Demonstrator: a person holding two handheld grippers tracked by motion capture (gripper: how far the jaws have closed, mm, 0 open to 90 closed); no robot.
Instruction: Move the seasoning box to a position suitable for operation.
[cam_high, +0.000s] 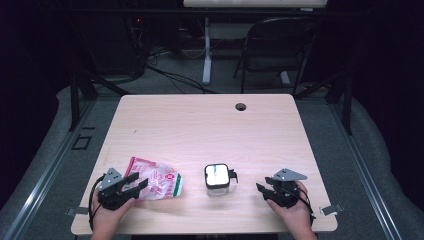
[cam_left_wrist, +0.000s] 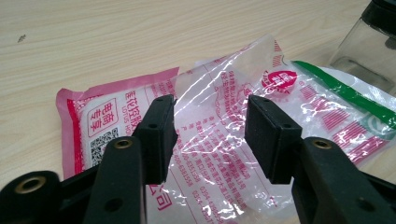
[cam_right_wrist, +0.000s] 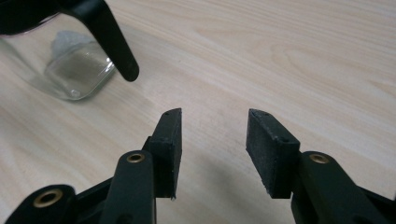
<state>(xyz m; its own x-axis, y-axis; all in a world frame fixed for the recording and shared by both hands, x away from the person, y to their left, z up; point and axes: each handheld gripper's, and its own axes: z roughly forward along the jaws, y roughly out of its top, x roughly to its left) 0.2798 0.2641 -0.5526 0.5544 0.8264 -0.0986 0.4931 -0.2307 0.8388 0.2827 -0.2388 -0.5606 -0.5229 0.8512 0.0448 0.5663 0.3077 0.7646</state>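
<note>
A clear plastic bag (cam_high: 159, 181) with pink and green print lies flat on the table's near left. My left gripper (cam_high: 137, 184) is at its near edge, jaws apart. In the left gripper view the crinkled bag (cam_left_wrist: 289, 93) spreads under and beyond the left gripper (cam_left_wrist: 210, 105), and the pads do not press on it. A small glass jar (cam_high: 217, 178) with a black-rimmed lid stands at the near middle. My right gripper (cam_high: 261, 189) is to the right of it, apart from it. In the right gripper view the right gripper (cam_right_wrist: 215, 116) is open over bare wood, with the jar (cam_right_wrist: 70, 60) at the upper left.
The wooden table (cam_high: 210, 125) has a round cable hole (cam_high: 241, 106) near its far edge. A black folding chair (cam_high: 280, 45) and a white desk leg (cam_high: 206, 50) stand behind it, with cables on the floor.
</note>
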